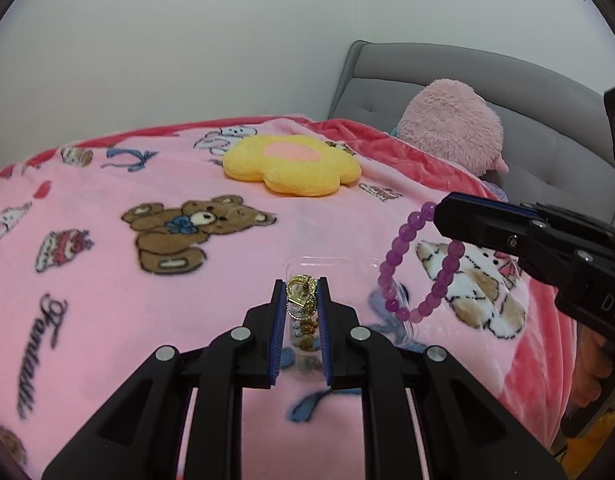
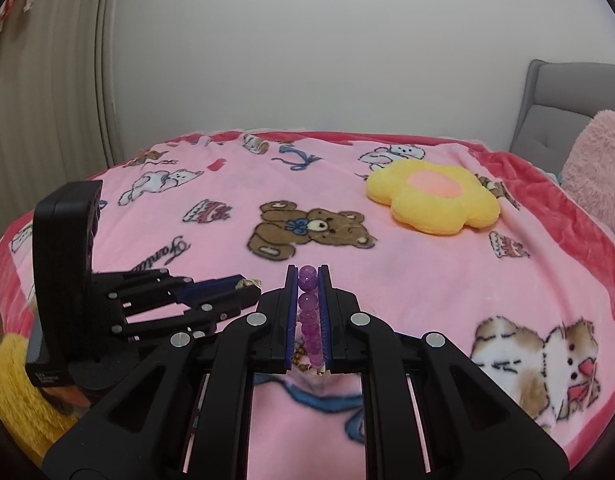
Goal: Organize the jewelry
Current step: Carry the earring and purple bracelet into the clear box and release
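My left gripper (image 1: 302,286) is shut on a gold chain piece (image 1: 301,294) that hangs down between its fingers, above a clear plastic box (image 1: 331,264) on the pink blanket. My right gripper (image 2: 308,274) is shut on a purple bead bracelet (image 2: 308,306). In the left wrist view the right gripper (image 1: 443,210) comes in from the right and the bracelet (image 1: 419,264) dangles as a loop over the box's right side. In the right wrist view the left gripper (image 2: 247,286) lies at the left, with gold at its tip.
A pink cartoon-print blanket (image 1: 107,280) covers the bed. A yellow flower cushion (image 1: 291,166) lies further back. A pink fluffy plush (image 1: 451,128) leans on the grey headboard (image 1: 427,72). A yellow fuzzy thing (image 2: 15,384) sits at the bed's left edge.
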A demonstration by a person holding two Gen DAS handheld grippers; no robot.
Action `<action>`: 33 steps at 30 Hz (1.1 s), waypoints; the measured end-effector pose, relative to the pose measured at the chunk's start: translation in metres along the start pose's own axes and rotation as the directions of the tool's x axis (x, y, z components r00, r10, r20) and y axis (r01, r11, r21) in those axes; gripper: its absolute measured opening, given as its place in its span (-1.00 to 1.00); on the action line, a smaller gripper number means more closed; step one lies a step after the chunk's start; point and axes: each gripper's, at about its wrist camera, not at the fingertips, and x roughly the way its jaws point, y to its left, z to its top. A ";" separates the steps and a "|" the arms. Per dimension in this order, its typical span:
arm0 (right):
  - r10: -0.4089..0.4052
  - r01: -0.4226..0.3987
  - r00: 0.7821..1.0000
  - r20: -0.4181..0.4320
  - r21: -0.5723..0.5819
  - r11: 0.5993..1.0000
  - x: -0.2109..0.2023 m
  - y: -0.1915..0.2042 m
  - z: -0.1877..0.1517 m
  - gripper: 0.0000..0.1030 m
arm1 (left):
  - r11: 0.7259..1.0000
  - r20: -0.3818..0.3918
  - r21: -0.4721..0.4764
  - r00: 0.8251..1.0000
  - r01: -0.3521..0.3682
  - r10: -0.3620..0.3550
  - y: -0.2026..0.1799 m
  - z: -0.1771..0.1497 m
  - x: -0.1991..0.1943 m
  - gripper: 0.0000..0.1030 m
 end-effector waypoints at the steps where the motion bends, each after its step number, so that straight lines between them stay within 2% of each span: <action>1: 0.003 -0.003 1.000 -0.008 0.006 1.000 0.004 -0.001 -0.001 -0.81 | 1.000 -0.006 -0.010 1.000 0.010 -0.010 0.000 0.000 0.003 -0.71; 4: 0.004 -0.004 1.000 -0.029 0.013 1.000 0.014 -0.004 -0.005 -0.82 | 1.000 -0.026 -0.015 1.000 0.010 -0.010 -0.001 0.000 0.012 -0.71; 18: 0.002 0.001 0.994 -0.111 0.029 1.000 0.041 -0.018 -0.029 -0.81 | 0.997 -0.099 0.070 0.995 -0.021 0.028 -0.013 -0.012 0.038 -0.71; 33: 0.038 -0.029 0.987 -0.154 0.061 0.998 0.052 -0.029 -0.044 -0.81 | 0.991 -0.130 0.129 0.991 -0.017 0.034 -0.018 -0.015 0.045 -0.71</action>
